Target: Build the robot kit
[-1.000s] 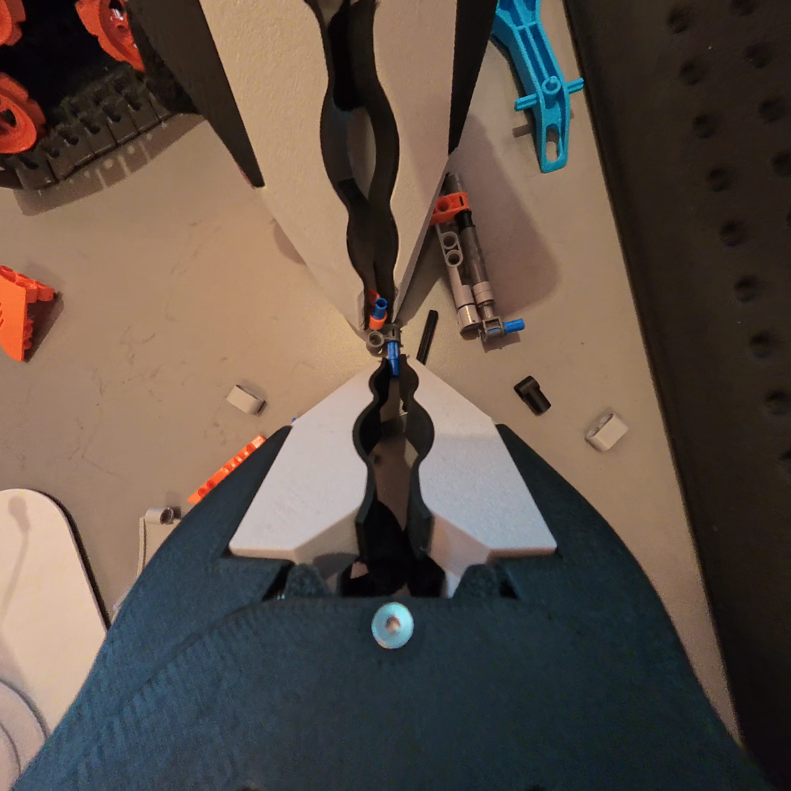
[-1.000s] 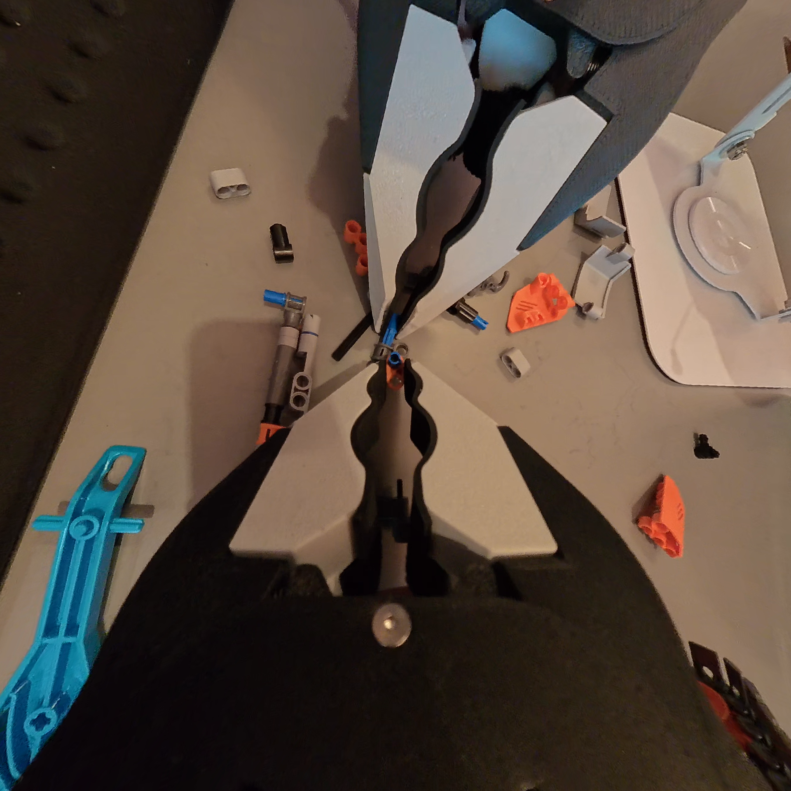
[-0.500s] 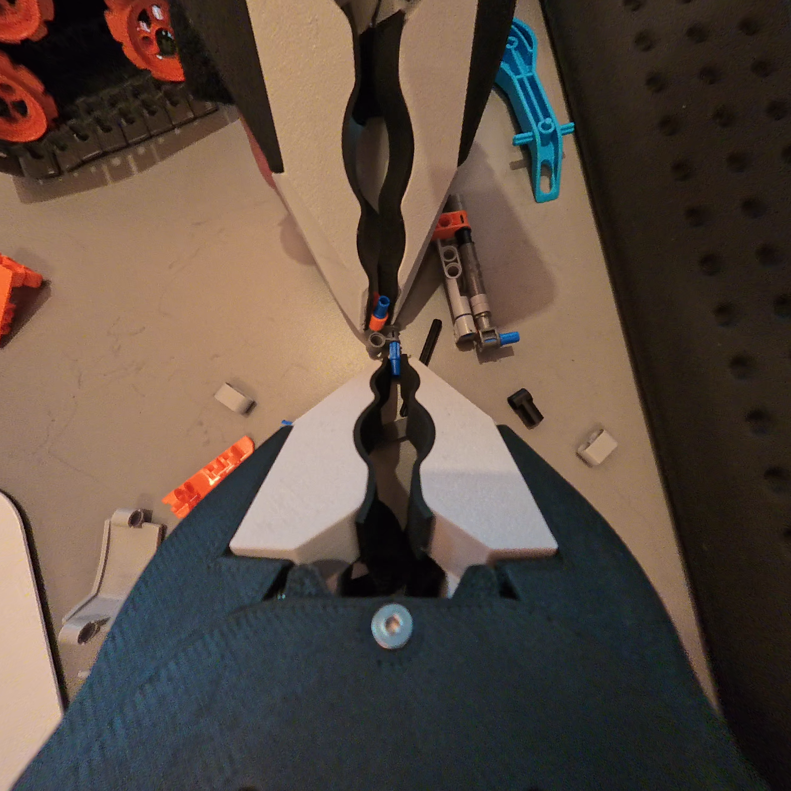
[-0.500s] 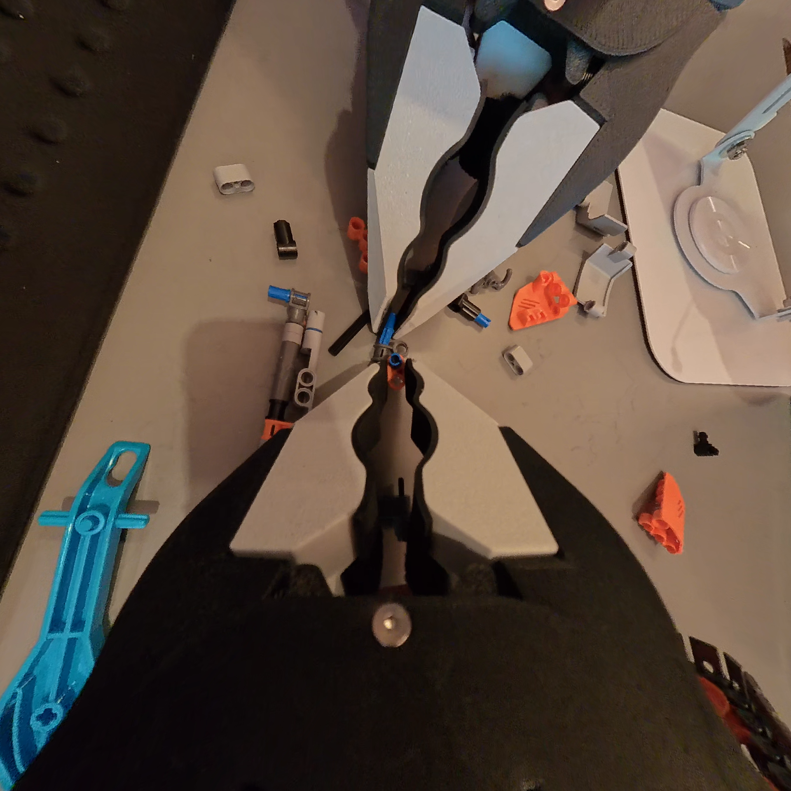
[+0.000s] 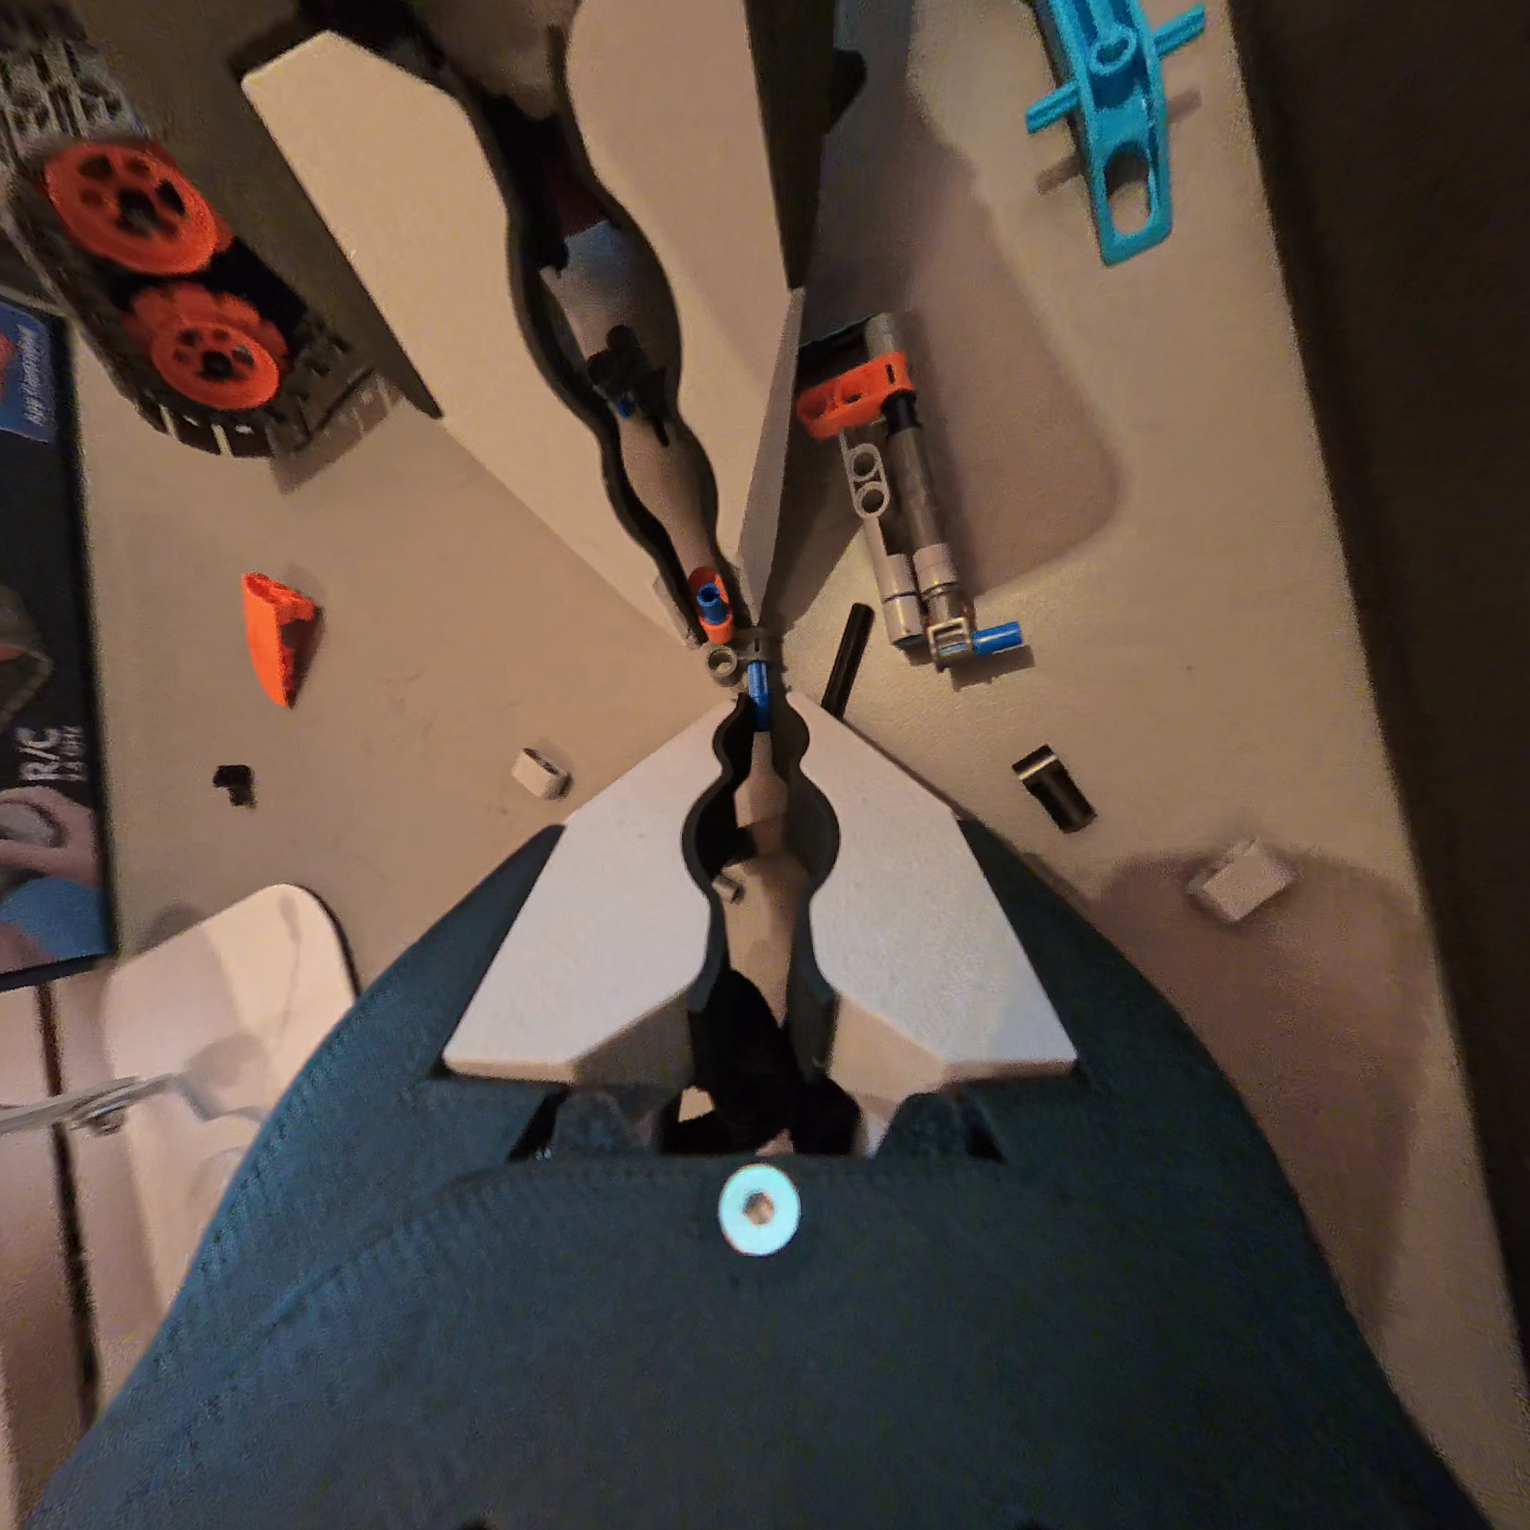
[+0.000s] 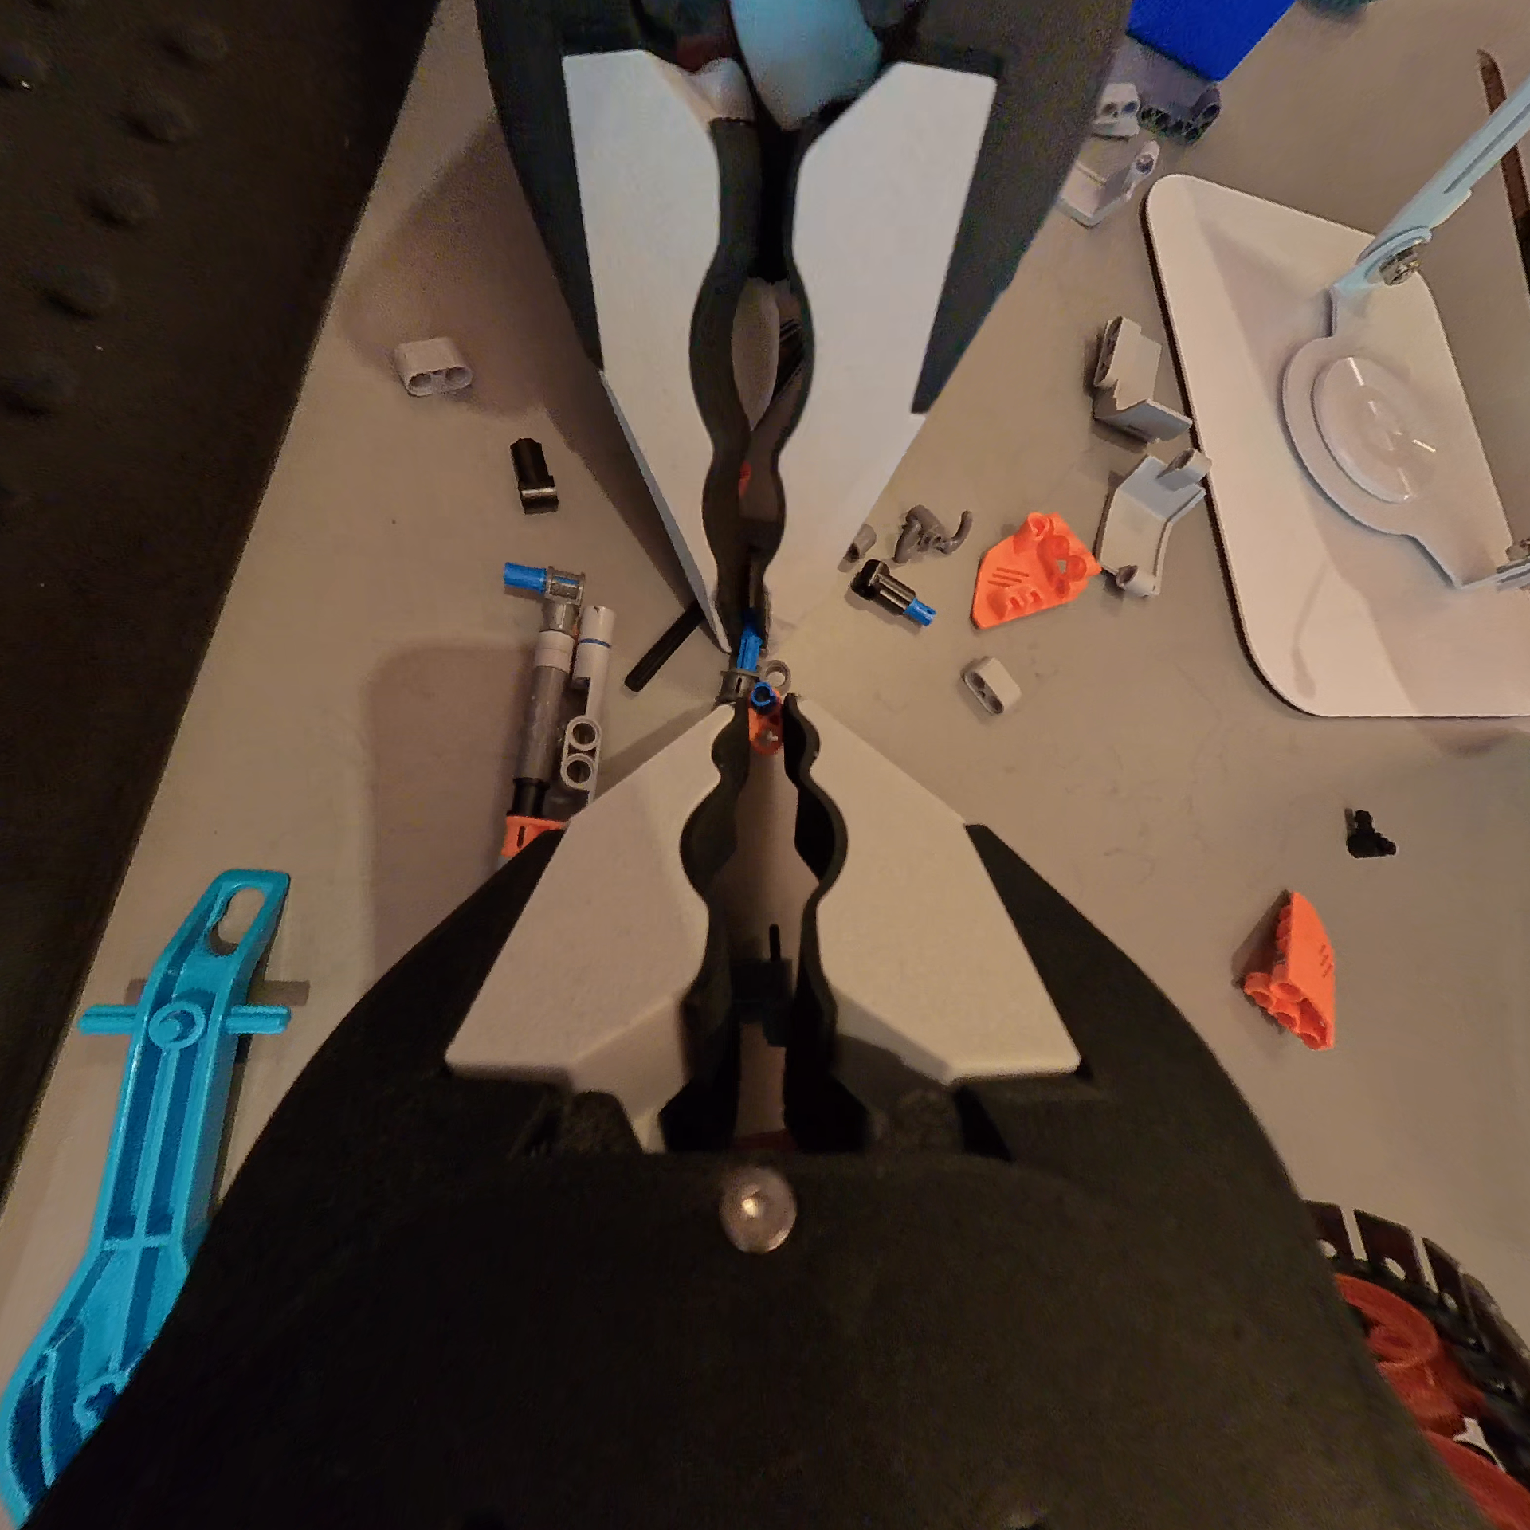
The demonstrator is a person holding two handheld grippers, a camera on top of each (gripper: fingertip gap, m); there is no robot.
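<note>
Your left gripper (image 5: 760,719) shows matt grey fingers with a fine grainy finish, lined in smooth black rubbery pads, set in a ridged, layer-printed dark shell around a bright metal washer (image 5: 758,1210). Your right gripper (image 6: 766,728) looks the same, pinching an orange plastic connector (image 6: 765,727). The tabletop (image 6: 1076,828) is smooth, matt beige, faintly scuffed. The far-right turquoise beam (image 5: 1118,116) is glossy moulded plastic; the black rod (image 5: 846,658) is semi-gloss.

The turquoise beam (image 5: 1113,124) runs off the top edge, the tracked wheel unit (image 5: 165,290) is half behind a jaw, and the dark printed box (image 5: 41,662) is cut at the left.
</note>
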